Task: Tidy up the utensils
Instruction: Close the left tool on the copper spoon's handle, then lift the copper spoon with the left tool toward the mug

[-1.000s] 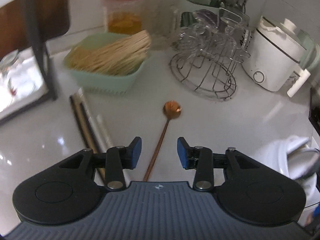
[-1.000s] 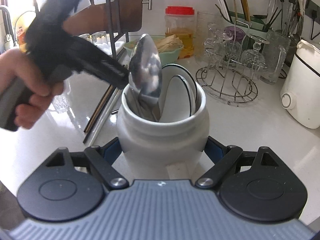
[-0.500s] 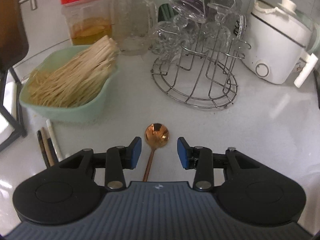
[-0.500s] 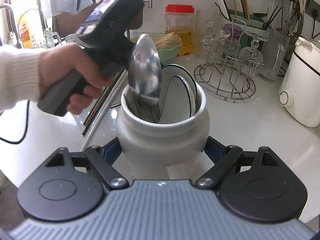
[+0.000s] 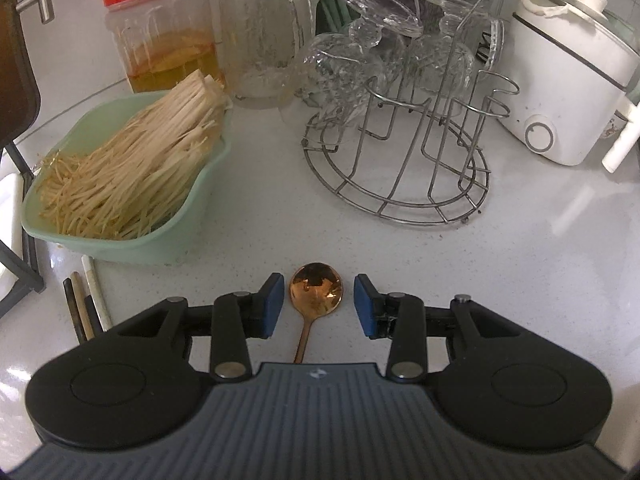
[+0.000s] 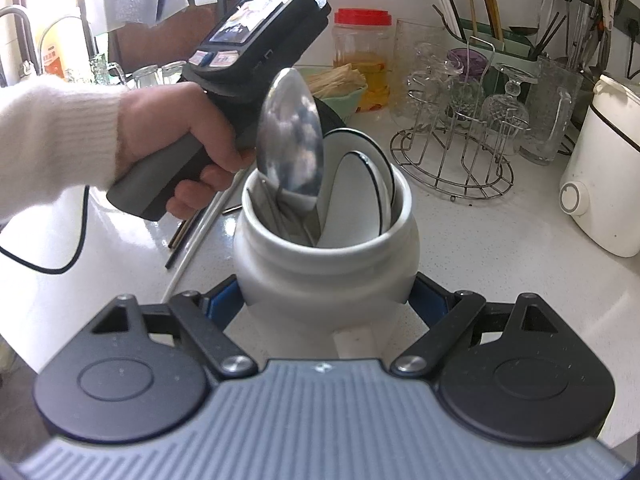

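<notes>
Now the copper spoon lies flat on the white tabletop, its bowl between the blue pads of the left tool, which is released, touching nothing. Beyond the spoon sit a green bowl of noodles and a wire rack. Chopsticks lie left of the spoon. The right tool is clenched on the white jar, which stands on the tabletop holding a large steel spoon.
</notes>
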`<state>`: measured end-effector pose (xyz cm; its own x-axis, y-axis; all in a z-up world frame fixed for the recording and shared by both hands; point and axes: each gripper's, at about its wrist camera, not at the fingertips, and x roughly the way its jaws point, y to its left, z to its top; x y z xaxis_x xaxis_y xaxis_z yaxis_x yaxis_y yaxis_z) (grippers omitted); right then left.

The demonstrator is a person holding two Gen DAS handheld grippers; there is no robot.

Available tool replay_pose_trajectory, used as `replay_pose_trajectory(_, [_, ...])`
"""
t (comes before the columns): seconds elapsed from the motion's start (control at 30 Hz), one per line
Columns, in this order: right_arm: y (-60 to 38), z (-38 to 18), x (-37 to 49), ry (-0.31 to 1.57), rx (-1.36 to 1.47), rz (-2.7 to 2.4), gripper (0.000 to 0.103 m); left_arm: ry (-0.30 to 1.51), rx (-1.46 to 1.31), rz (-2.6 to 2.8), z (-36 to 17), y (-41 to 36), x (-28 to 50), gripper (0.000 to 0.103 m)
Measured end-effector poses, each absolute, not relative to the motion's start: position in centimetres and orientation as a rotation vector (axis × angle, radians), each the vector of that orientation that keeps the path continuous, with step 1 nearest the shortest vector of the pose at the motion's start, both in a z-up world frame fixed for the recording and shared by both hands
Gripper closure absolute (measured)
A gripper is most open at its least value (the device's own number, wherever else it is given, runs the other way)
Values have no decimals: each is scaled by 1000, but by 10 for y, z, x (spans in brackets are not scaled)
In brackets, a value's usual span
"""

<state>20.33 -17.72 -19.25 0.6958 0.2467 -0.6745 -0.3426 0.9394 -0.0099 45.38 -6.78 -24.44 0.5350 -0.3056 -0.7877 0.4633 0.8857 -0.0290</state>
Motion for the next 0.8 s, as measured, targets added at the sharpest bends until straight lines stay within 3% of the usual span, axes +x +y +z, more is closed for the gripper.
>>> replay_pose_trajectory(0.1, [-177,-192,204,733,-141,330,13,897,192,-450,-244,-66,454,69])
replay_pose_trajectory(0.4, [-172,-193,204,723,-127,295,13,925,164,-439,-233,-57,452,70])
replay_pose_trajectory(0.8, [-165,-194,206,704,-97,232,13,866,138,-445,-178,-49,413,70])
